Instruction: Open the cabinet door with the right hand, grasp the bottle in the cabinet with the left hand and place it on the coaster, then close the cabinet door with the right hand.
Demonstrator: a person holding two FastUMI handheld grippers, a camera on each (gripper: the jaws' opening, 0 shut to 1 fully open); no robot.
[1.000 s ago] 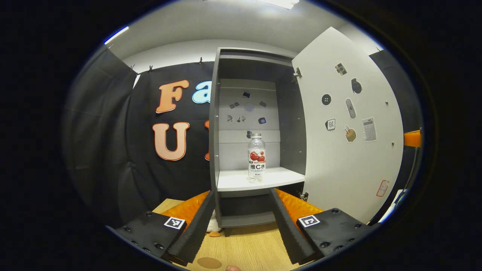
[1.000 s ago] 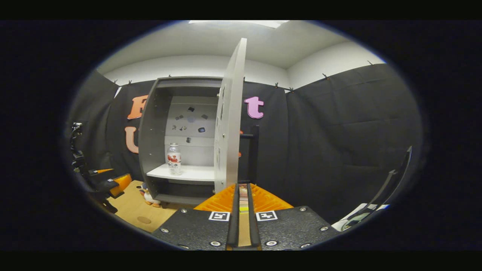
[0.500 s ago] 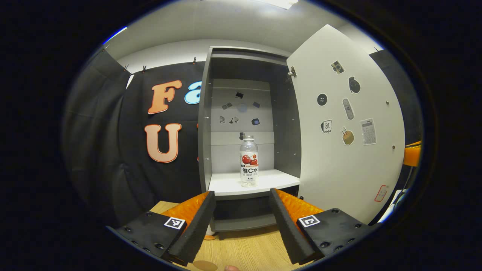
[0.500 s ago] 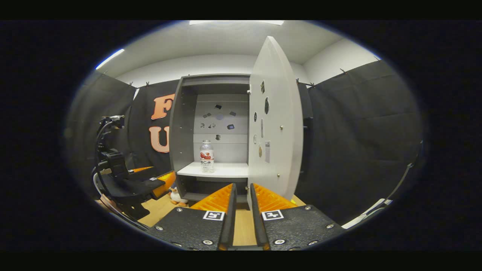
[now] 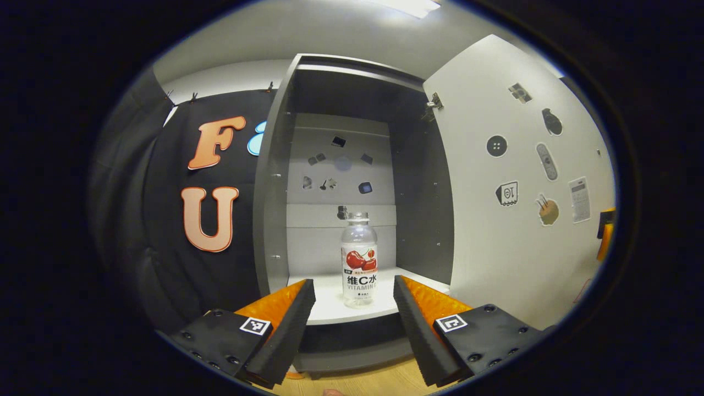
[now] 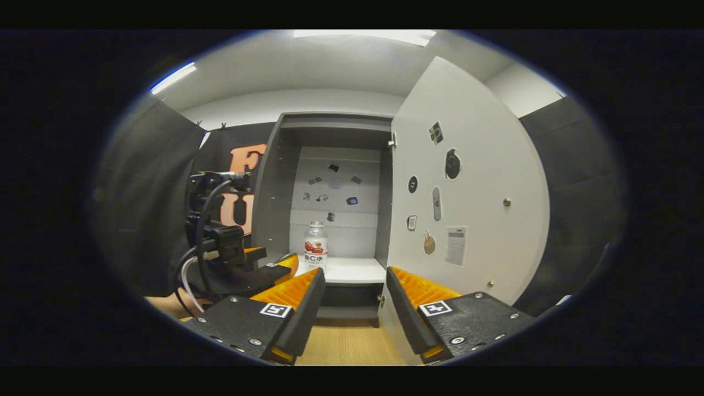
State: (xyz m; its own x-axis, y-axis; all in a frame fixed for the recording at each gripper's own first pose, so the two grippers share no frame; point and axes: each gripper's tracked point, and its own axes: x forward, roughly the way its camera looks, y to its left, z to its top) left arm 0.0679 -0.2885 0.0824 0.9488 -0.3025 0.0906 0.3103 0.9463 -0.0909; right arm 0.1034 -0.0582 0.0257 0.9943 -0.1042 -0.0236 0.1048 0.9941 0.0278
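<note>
Since a second ago the left tongs (image 5: 352, 291) have come much closer to the cabinet (image 5: 275, 181), so the bottle (image 5: 359, 258) now stands large between their tips, and the right tongs (image 6: 352, 280) have let go of the door (image 6: 478, 181) and spread apart. Both pairs are wide open and hold nothing.

Inside the cabinet the bottle stands upright on the white shelf (image 5: 330, 308), near its front edge, and nothing else stands on the shelf with it. It is a clear bottle with a white cap and a red-and-white label. The left tongs' fingers (image 5: 291, 313) sit to either side of the bottle, apart from it. Whether their tips have reached past the shelf's front edge is hard to tell from this angle.

On the cabinet's back wall are several small stickers (image 5: 333, 165). The door is swung fully out to the right, and its inner face carries more stickers (image 5: 509, 192). Below the shelf is a dark lower compartment (image 6: 345, 297), its contents too dim to make out.

From the right gripper view the left tongs (image 6: 286, 264) reach toward the shelf just left of the bottle (image 6: 315, 254), with a hand (image 6: 176, 302) behind them. A strip of wooden worktop (image 6: 346, 344) lies in front of the cabinet.
</note>
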